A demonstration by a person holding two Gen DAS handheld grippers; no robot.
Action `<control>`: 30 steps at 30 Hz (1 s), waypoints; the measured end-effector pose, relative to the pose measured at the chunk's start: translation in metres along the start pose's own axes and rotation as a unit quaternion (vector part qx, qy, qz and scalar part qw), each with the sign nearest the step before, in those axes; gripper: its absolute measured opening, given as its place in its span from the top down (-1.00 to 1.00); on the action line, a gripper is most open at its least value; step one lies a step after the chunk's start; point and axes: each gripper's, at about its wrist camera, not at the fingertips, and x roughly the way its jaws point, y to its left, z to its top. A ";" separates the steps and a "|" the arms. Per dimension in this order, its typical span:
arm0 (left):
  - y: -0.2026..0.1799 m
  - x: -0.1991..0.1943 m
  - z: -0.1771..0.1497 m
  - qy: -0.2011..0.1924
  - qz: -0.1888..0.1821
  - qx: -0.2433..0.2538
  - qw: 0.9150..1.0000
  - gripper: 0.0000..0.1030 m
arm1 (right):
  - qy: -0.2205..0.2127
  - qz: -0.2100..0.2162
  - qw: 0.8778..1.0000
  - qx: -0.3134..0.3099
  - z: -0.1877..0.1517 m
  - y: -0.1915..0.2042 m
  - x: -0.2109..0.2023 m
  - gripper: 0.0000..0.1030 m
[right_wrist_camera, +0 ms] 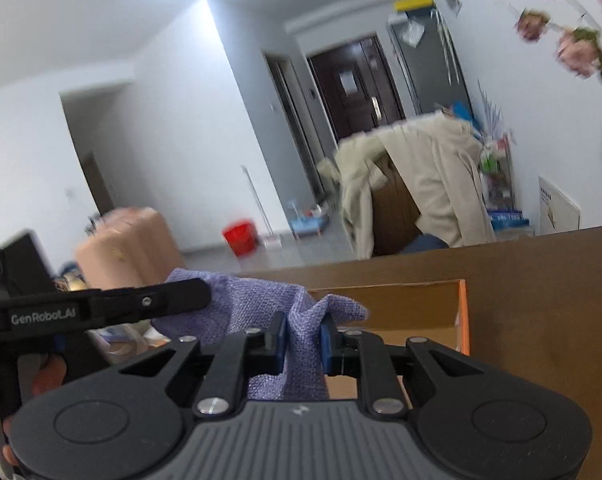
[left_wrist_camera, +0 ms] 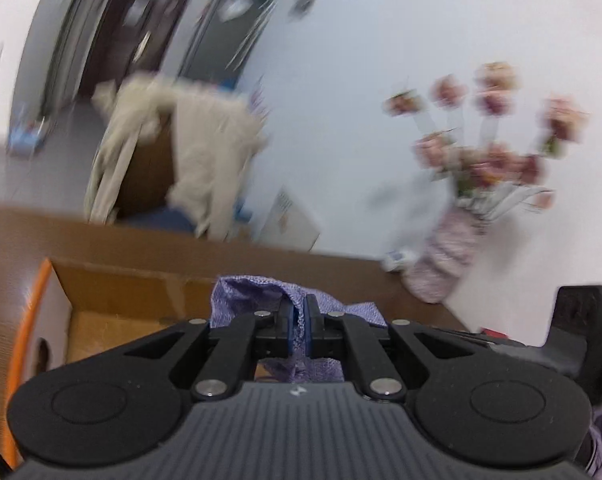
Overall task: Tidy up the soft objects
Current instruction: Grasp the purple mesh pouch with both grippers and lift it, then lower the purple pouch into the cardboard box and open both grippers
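Two grippers hold one purple cloth between them. The left gripper has its jaws nearly closed on a bunched fold of the cloth, and the right gripper has its jaws pinched on another fold of the same cloth, slightly wider apart. The cloth is a soft, coarse-woven fabric, crumpled and hanging in the air just above one open cardboard box. The box has plain brown inner walls and an orange outer edge, and it sits on a brown wood-grain surface.

One vase stands at the far side of the surface, patterned in pink and white, holding a bunch of pink flowers; motion blur makes their number hard to count. Behind the surface, a beige coat drapes over a chair. One red bucket stands on the floor.

The gripper bodies hide the lower part of the cloth and much of the box interior, so any contents cannot be made out.
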 end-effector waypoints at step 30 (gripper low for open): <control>-0.056 -0.092 0.010 -0.047 0.151 0.127 0.979 -0.99 | 0.028 -0.155 0.980 -0.120 0.060 0.014 -0.021 -0.61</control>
